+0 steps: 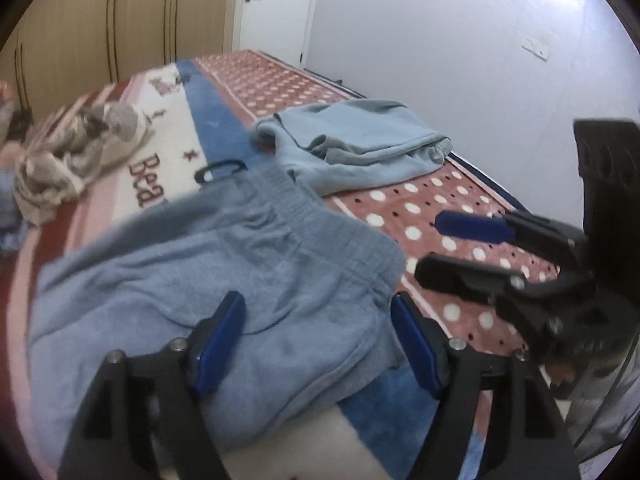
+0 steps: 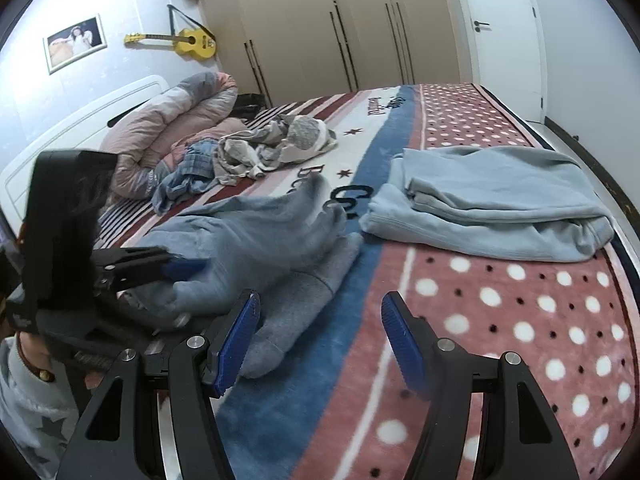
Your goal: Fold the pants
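Grey-blue sweatpants (image 1: 224,272) lie folded on the patterned bed blanket (image 1: 460,312), waistband toward the far side. My left gripper (image 1: 316,340) hovers open just over their near part, nothing between its blue pads. In the right wrist view the pants (image 2: 272,248) lie left of centre, and the left gripper (image 2: 176,268) reaches over them from the left. My right gripper (image 2: 320,340) is open and empty above the blanket (image 2: 500,320), just right of the pants' near end. It also shows in the left wrist view (image 1: 432,244), jaws apart.
A folded light-blue garment (image 2: 492,204) lies beyond the pants, toward the bed's right edge. A heap of crumpled clothes (image 2: 256,148) and a rolled pink-grey duvet (image 2: 176,120) sit near the headboard. Wardrobes (image 2: 340,28) and a white door (image 2: 500,28) stand behind.
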The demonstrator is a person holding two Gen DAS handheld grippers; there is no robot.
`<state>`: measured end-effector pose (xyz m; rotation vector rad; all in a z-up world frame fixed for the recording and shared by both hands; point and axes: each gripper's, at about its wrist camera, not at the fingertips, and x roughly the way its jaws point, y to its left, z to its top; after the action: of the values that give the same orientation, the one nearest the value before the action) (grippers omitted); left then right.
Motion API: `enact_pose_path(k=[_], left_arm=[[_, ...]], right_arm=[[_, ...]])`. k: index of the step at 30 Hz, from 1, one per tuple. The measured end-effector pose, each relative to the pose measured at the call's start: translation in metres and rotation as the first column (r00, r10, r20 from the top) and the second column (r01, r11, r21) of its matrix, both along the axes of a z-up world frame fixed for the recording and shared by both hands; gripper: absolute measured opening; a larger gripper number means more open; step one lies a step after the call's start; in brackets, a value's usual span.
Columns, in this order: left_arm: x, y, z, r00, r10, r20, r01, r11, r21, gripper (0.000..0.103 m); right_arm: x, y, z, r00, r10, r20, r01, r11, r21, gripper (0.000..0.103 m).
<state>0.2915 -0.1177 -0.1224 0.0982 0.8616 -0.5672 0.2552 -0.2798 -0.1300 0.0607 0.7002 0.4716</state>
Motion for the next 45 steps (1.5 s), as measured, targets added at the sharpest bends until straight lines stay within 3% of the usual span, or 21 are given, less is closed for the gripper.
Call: enact_pose_path(k=[5,8,12,16,25,28,31,33,34,35,37,39,42,43,45], left_arm=[[-0.014,0.030,0.031,0.998,0.029,0.061,-0.027,0.999,-0.034,0.076],[-0.016,0.065,0.047,0.988,0.101,0.117,-0.099,0.995,-0.026,0.081],[0.000,0.113,0.036,0.983,0.172,0.057,-0.170,0.985,-0.040,0.080],[0.008,0.144,0.009,0.982,0.188,-0.010,-0.188,0.982,0.005,0.043],[-0.010,0.175,-0.023,0.985,0.169,-0.024,-0.168,0.985,0.035,0.036],[-0.013,0.182,-0.031,0.984,0.173,-0.035,-0.173,0.985,0.009,0.033],[-0.016,0.183,-0.025,0.985,0.169,-0.035,-0.170,0.986,-0.005,0.034],[-0.018,0.180,-0.013,0.986,0.166,-0.021,-0.166,0.986,-0.011,0.050],[-0.021,0.181,-0.004,0.984,0.176,0.008,-0.175,0.984,-0.016,0.073],[-0.023,0.182,0.004,0.980,0.195,0.050,-0.194,0.981,-0.020,0.087],[-0.022,0.186,0.019,0.973,0.214,0.088,-0.211,0.976,-0.045,0.087],[-0.008,0.191,0.026,0.972,0.230,0.056,-0.225,0.971,-0.086,0.087],[0.015,0.190,0.023,0.975,0.221,0.013,-0.219,0.973,-0.078,0.087],[0.023,0.190,0.019,0.975,0.220,-0.007,-0.220,0.973,-0.074,0.085],[0.039,0.192,0.007,0.974,0.219,-0.062,-0.223,0.973,-0.067,0.071]], right_arm=[[-0.001,0.009,0.018,0.999,0.014,0.036,-0.014,1.000,0.005,0.059],[0.011,0.031,0.033,0.997,0.051,0.058,-0.051,0.999,-0.007,0.059],[0.042,0.069,0.035,0.995,0.092,0.028,-0.091,0.994,-0.062,0.059],[0.062,0.087,0.014,0.997,0.052,-0.063,-0.062,0.986,-0.156,0.054],[0.023,0.091,-0.022,0.992,0.008,-0.124,-0.034,0.976,-0.213,0.054],[0.013,0.091,-0.038,0.987,-0.024,-0.157,-0.010,0.977,-0.213,0.054],[0.010,0.089,-0.044,0.987,-0.043,-0.158,0.010,0.980,-0.200,0.054],[0.010,0.089,-0.035,0.989,-0.042,-0.141,0.013,0.979,-0.202,0.054],[0.008,0.090,-0.023,0.994,-0.042,-0.098,0.020,0.977,-0.211,0.054],[0.006,0.090,-0.014,0.997,-0.042,-0.059,0.028,0.975,-0.219,0.054],[0.002,0.093,0.011,0.998,-0.036,0.053,0.047,0.972,-0.229,0.054],[0.006,0.097,0.028,0.996,-0.006,0.086,0.022,0.982,-0.187,0.054],[0.029,0.113,0.039,0.995,0.094,0.016,-0.093,0.992,-0.091,0.046],[0.038,0.121,0.038,0.992,0.129,-0.013,-0.130,0.988,-0.087,0.039],[0.055,0.137,0.027,0.981,0.179,-0.077,-0.187,0.975,-0.119,0.030]])
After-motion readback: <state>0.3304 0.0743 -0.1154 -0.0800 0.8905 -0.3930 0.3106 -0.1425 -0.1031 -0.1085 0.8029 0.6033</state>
